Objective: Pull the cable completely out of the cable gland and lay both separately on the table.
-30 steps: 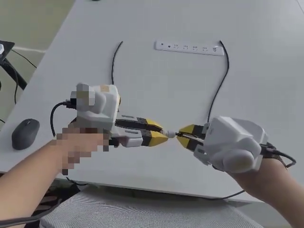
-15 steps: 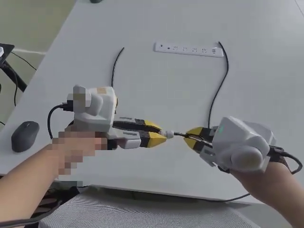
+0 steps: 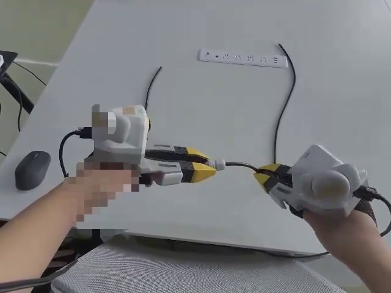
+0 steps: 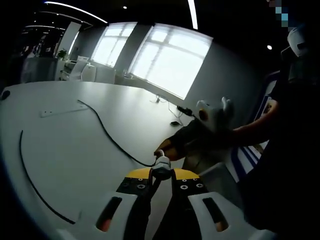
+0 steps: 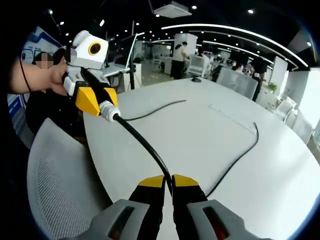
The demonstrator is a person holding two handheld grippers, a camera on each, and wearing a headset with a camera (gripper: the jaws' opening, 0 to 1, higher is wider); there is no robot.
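Both above table (image 3: 214, 110) front edge: left tongs (image 3: 211, 169) clamp gland (image 3: 219, 164), right tongs (image 3: 259, 174) cable (image 3: 239, 165).

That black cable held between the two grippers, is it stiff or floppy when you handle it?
Probably floppy: the cable bows gently between the cable gland in the left gripper and the right gripper, and its free length lies in loose curves on the table. Likely light, being thin. Its smooth jacket might slip unless pinched firmly.
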